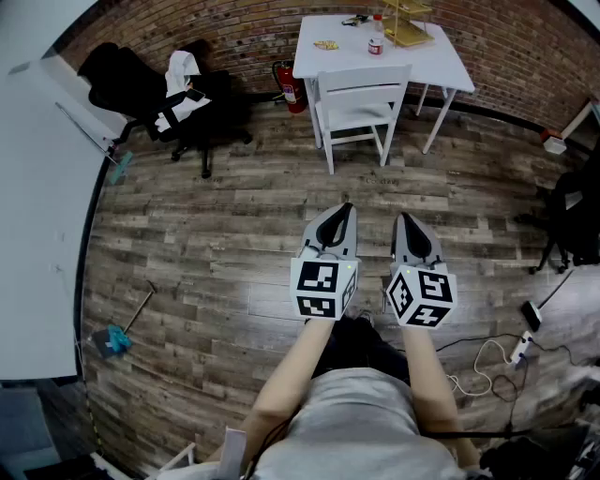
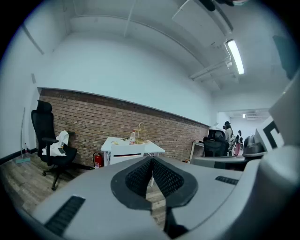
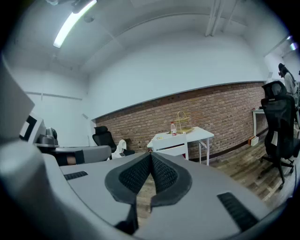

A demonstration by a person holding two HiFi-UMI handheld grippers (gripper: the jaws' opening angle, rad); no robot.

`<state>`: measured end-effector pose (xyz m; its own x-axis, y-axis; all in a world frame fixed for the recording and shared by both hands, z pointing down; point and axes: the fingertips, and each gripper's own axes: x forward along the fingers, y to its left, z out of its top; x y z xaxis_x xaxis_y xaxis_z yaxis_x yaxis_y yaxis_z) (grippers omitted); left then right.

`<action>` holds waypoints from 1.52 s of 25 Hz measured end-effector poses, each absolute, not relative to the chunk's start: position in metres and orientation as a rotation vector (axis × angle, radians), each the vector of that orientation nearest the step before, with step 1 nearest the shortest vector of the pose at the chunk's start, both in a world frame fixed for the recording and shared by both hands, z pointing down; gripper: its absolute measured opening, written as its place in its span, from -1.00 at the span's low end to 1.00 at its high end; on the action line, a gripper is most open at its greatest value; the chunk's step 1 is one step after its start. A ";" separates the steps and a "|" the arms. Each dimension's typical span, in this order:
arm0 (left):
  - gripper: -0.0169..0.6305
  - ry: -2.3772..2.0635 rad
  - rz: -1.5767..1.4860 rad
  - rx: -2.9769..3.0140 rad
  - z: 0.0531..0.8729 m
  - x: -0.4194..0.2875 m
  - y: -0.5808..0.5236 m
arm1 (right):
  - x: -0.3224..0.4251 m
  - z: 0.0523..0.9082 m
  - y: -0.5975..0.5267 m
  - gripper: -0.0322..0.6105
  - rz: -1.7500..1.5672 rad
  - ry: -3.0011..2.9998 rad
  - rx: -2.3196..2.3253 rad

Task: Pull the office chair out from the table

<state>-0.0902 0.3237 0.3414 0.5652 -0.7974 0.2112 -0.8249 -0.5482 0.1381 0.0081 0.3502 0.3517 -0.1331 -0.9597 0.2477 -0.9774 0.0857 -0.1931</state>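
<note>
- White all over, the straight-backed chair stands pushed in at the near side of the white bench. Its back is turned to the person.
- It has four plain legs and I see no wheels. So I judge it stiff and rather light, and it will scrape on the wooden plank floor and not roll.
- The best hold seems to be the top rail of its back. This is the part nearest to the person, and it looks thin enough for the jaws.
- A black office chair with a high back stands well to the left of the bench, at the brick wall. A white cloth lies on it. It is not at the bench, so I take the white chair as the task's thing, but this is only my judgement.
- The left gripper and the right gripper hover side by side well in front of the bench. Each has its jaws pressed together on nothing, so they must spread before any hold.
- How far the seat goes under the bench is hard to tell.
- The small things on the bench are too small to name surely. I see only a bottle with a red cap and a golden wire rack.
- The right edge of the head view cuts off a dark chair.
</note>
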 end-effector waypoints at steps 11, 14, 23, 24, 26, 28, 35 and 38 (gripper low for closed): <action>-0.90 -1.352 0.184 2.587 0.342 -0.083 0.324 | 0.012 0.354 0.351 -0.85 0.484 -2.273 2.025; -0.90 -1.350 0.192 2.590 0.343 -0.081 0.322 | 0.013 0.355 0.349 -0.85 0.485 -2.272 2.021; -0.90 -1.378 0.205 2.568 0.348 -0.073 0.311 | 0.023 0.356 0.339 -0.85 0.433 -2.280 1.988; -0.90 -1.382 0.207 2.566 0.348 -0.070 0.309 | 0.026 0.356 0.336 -0.85 0.435 -2.285 1.983; -0.90 -1.386 0.218 2.564 0.350 -0.064 0.305 | 0.032 0.357 0.331 -0.85 0.452 -2.299 1.969; -0.90 -1.394 0.227 2.557 0.353 -0.058 0.302 | 0.039 0.358 0.328 -0.85 0.462 -2.315 1.948; -0.90 -1.434 0.233 2.516 0.359 -0.043 0.295 | 0.060 0.361 0.318 -0.85 0.475 -2.361 1.885; -0.90 -1.454 0.247 2.496 0.362 -0.042 0.290 | 0.064 0.363 0.314 -0.85 0.491 -2.374 1.865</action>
<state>-0.0419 0.2902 0.3621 0.4901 -0.8304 0.2651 -0.8713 -0.4751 0.1226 0.0643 0.3138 0.3629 -0.2544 -0.9315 0.2600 -0.9582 0.2065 -0.1980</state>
